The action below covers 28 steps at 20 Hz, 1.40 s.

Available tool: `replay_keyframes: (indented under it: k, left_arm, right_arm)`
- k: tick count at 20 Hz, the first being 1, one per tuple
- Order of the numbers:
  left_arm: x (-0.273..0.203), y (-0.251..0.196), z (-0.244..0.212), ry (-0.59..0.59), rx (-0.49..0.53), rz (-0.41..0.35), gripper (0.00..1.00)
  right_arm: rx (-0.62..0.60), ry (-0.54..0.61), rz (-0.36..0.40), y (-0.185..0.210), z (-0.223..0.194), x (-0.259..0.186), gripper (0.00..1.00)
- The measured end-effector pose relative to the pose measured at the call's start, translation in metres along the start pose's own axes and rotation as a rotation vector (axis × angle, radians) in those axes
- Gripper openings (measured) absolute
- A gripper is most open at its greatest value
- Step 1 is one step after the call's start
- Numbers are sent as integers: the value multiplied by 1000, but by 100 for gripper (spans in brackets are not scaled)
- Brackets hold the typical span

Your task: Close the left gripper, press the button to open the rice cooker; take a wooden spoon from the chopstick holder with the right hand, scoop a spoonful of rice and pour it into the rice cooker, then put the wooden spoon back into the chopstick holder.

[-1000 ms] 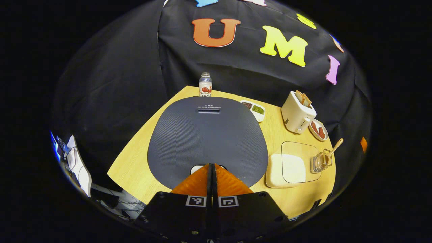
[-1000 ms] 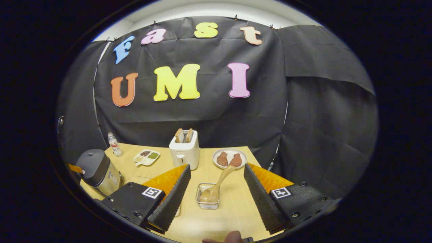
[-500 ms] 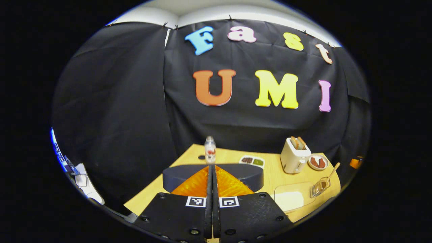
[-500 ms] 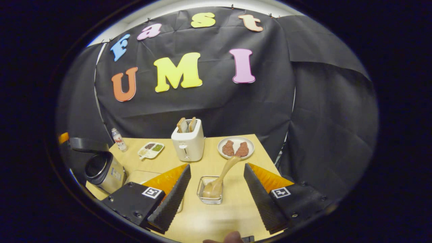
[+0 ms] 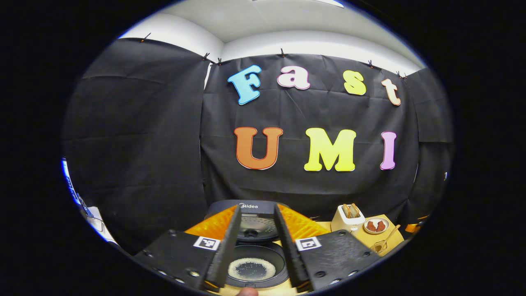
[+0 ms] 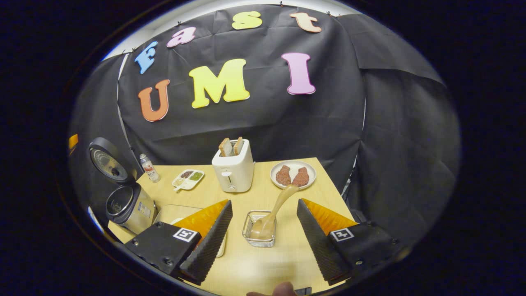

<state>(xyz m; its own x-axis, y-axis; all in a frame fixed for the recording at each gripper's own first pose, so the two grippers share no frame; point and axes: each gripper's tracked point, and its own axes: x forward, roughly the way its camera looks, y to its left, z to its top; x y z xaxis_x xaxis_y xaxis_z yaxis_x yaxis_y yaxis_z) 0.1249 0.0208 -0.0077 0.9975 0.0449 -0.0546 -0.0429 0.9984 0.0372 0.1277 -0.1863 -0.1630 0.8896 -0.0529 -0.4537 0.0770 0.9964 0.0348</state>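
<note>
Left gripper (image 5: 255, 246): jaws now apart, nothing between them. A second ago they were pressed together on the closed dark lid; half a second ago they were together with the lid just starting to lift. Camera has since tipped up and back, so this gripper has drawn off the button.

Rice cooker (image 5: 255, 263): lid (image 5: 252, 224) stands fully up behind the pot, inner plate facing forward. Looking between the left jaws, the pot is open and a thin pale layer of grains lies on its bottom. The right gripper view confirms this: cooker body (image 6: 130, 207) at the counter's left end, lid swung upright above it.

Judgement: button-press step is done. Left gripper has no further part that the task names.

Right gripper (image 6: 263, 240): jaws wide apart, empty, hovering low over the counter (image 6: 254, 267). Pose is close to that of a second ago, but the holder sits slightly nearer between the jaws.

Wooden spoon (image 6: 273, 216): bowl down in the clear chopstick holder (image 6: 259, 235), handle leaning up and away toward the plate (image 6: 293, 174) of brown pieces. Holder lies between the two right jaws, ahead of the tips, not touched.

Rice tray (image 6: 166, 213): pale, partly hidden behind the right gripper's left jaw, between the cooker and the holder.

Judgement: next comes the grasp on the spoon handle. The handle is slim and tilted, so the jaws should close across it above the holder rim.
</note>
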Motion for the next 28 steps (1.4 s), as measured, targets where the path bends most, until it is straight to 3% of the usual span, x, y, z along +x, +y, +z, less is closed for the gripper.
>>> replay_keyframes:
  k: [3,4,13,14,15,16,17,22,23,24,26,28]
  left_arm:
    - [-11,-6,2,0,-9,17,90]
    - [-15,-8,2,-3,-15,17,97]
    - [-11,-25,-8,40,-9,56,97]
    - [-9,-25,-9,48,-16,73,97]
    - [-7,-27,-9,50,-22,85,97]
    - [-7,-29,-10,54,-27,93,98]
    - [-6,-33,-13,58,-29,100,97]
    - [-7,-42,-23,93,-11,99,98]
    - [-7,-43,-23,96,-14,94,97]
    - [-8,-43,-24,100,-18,90,97]
    - [-9,-40,-26,107,-28,79,97]
    - [-12,-37,-26,108,-28,66,97]
  right_arm:
    - [31,35,22,-5,-9,20,100]
    - [51,53,35,-6,-14,29,100]
    - [179,217,73,-27,-55,132,99]
    - [182,227,82,-27,-57,139,92]
    - [188,234,91,-26,-59,146,96]
    - [200,244,99,-25,-61,153,87]
    - [213,260,104,-24,-65,159,88]
    - [345,313,144,-19,-71,170,52]
    - [339,305,131,-22,-71,168,44]
    - [335,303,120,-24,-70,165,29]
    - [338,301,116,-20,-67,156,19]
    - [338,281,111,-17,-62,146,16]
